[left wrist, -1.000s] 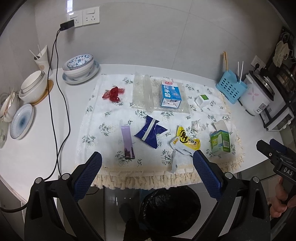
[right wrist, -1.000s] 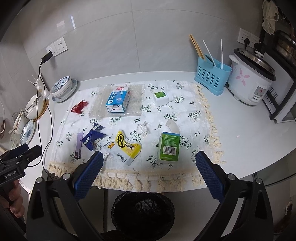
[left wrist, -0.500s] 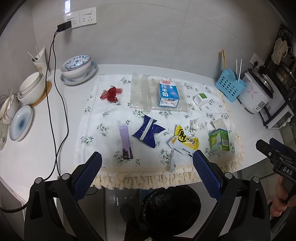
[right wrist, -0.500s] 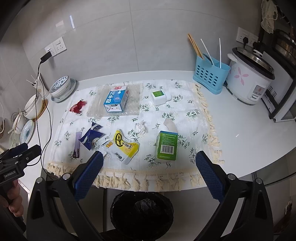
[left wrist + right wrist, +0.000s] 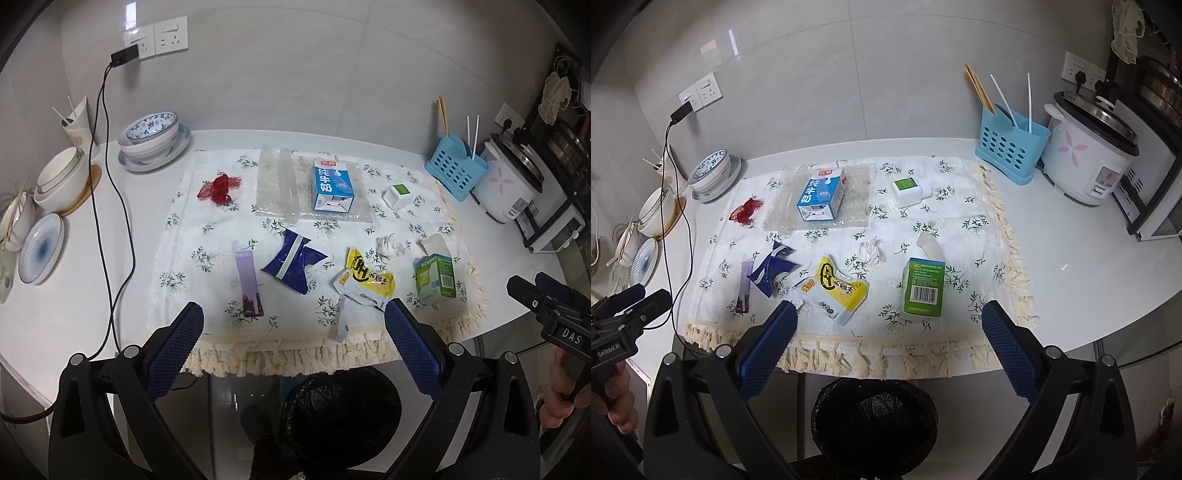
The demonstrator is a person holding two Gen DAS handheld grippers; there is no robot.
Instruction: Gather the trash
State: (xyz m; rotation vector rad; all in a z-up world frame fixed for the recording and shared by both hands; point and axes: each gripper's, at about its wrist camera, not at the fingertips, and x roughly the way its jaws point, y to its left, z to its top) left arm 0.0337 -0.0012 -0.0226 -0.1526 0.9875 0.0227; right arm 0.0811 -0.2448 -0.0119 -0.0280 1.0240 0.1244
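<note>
Both grippers hover off the worktop's front edge, left gripper (image 5: 293, 334) and right gripper (image 5: 888, 332) with fingers wide apart, empty. The crinkled yellow plastic snack wrapper (image 5: 839, 291) lies near that edge: light, limp, slippery, best pinched at its raised rim.

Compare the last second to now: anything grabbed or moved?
Nothing grabbed or let go. Both views show slightly more of the table, so both tools seem to have drawn back a little; left tool and right tool remain open and empty. The milk carton, yellow packet, green box and the other litter lie where they were on the cloth, and the bin sits below the edge.
</note>
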